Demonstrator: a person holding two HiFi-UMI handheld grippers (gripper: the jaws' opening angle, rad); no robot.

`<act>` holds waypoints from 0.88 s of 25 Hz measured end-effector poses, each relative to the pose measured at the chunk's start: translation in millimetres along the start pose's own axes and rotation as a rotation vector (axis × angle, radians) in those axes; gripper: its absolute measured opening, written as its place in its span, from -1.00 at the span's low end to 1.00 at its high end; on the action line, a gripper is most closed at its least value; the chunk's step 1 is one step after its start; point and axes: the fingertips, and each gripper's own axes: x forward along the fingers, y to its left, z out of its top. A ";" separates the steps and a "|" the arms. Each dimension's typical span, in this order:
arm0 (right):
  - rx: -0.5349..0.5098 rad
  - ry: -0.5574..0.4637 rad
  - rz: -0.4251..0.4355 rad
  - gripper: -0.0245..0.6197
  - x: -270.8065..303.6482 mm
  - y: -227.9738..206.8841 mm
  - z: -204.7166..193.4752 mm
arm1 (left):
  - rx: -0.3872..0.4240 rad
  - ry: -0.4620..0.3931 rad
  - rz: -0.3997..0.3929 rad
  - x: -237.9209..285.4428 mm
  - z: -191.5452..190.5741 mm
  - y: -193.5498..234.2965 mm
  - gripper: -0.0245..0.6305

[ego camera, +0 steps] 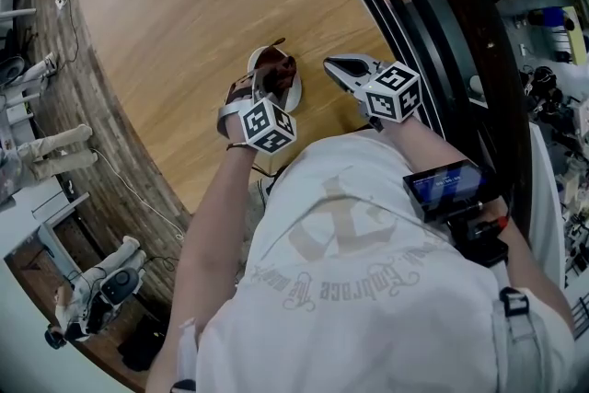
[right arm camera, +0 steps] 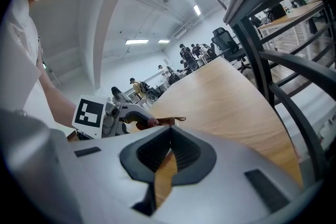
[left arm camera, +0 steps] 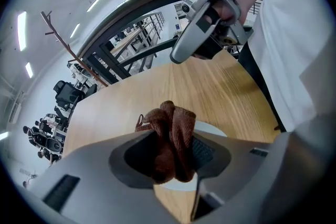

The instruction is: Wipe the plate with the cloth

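1. Now, the left gripper [left arm camera: 173,161] has its fingers pinching the brown cloth [left arm camera: 171,131], which is bunched into a thick wad between them.
2. The cloth is right over the white plate [left arm camera: 211,127], and the plate lies flat on the wooden worktop [ego camera: 184,32].
3. Over on the plate's right side, the right gripper [right arm camera: 167,157] sits just beside the rim, apart from it.
4. Its fingers are drawn together at the tips with nothing between them, only a sliver of worktop showing through.

Bright ceiling strips, fisheye-warped edges
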 end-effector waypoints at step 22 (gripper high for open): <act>-0.021 0.043 0.061 -0.88 24.9 23.1 -0.6 | -0.168 0.137 0.105 -28.1 -86.2 33.7 -0.41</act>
